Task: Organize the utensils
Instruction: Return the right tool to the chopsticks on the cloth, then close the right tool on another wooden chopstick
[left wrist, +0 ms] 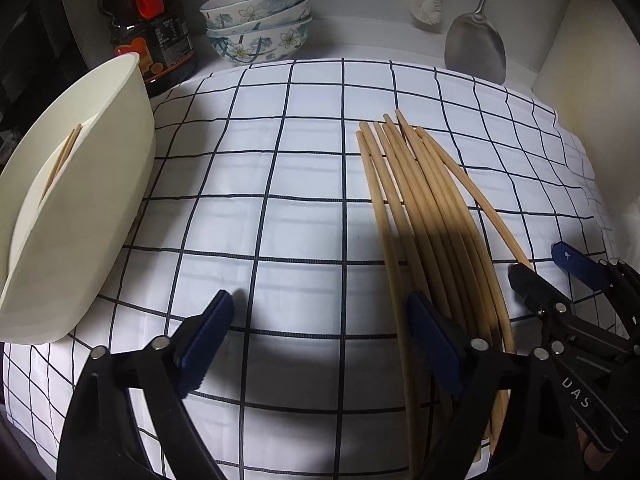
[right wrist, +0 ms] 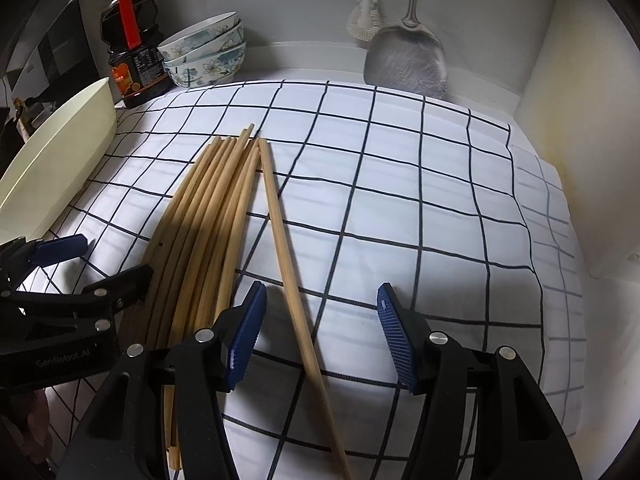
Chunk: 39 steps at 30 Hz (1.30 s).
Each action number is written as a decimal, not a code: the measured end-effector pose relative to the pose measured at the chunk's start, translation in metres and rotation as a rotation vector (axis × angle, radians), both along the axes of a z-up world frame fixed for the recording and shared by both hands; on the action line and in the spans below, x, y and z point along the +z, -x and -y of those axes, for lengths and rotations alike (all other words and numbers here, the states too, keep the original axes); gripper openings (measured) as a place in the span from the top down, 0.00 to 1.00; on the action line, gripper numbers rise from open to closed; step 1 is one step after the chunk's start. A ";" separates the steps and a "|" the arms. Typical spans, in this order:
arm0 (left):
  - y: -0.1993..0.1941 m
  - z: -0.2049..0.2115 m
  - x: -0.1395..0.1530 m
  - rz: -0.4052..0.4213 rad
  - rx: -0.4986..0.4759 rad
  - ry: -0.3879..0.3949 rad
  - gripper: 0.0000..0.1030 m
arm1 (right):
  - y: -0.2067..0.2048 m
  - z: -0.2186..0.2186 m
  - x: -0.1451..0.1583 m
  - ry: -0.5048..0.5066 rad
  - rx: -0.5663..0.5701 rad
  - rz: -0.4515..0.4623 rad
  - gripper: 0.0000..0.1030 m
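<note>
Left wrist view: two chopsticks (left wrist: 64, 156) already lie in the cream holder (left wrist: 92, 184); the remaining bundle (left wrist: 420, 208) lies on the checked cloth (left wrist: 260, 184). Left gripper (left wrist: 320, 344) and right gripper (right wrist: 320, 336) stand apart, holding nothing.

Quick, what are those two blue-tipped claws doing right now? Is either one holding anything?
Left gripper: open, holding nothing.
Right gripper: open, straddling one pale wooden chopstick on the white checked cloth, not pressing it.
</note>
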<state>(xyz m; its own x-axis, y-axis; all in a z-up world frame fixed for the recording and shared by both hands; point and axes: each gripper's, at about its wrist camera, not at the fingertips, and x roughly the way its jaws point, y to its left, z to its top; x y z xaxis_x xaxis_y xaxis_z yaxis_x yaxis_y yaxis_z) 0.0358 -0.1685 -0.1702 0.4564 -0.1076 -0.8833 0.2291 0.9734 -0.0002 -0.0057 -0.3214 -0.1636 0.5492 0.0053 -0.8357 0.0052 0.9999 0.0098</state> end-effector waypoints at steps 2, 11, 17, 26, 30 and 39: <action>0.001 0.001 0.001 0.009 -0.006 0.003 0.30 | -0.001 -0.001 0.000 -0.003 0.012 0.002 0.52; 0.002 0.001 0.006 0.032 -0.012 0.015 0.73 | -0.002 -0.007 0.002 -0.006 0.038 0.004 0.88; 0.005 0.001 0.007 0.023 -0.036 0.026 0.93 | -0.002 -0.009 0.002 -0.007 0.037 0.001 0.94; 0.013 -0.010 0.020 -0.021 -0.086 0.071 0.93 | 0.012 -0.013 0.016 -0.072 -0.011 -0.018 0.94; 0.019 -0.018 0.037 -0.001 -0.107 0.074 0.93 | 0.019 -0.023 0.034 -0.081 -0.020 -0.006 0.94; 0.025 -0.058 0.090 0.085 -0.120 0.095 0.93 | 0.028 -0.054 0.081 -0.089 -0.016 0.042 0.94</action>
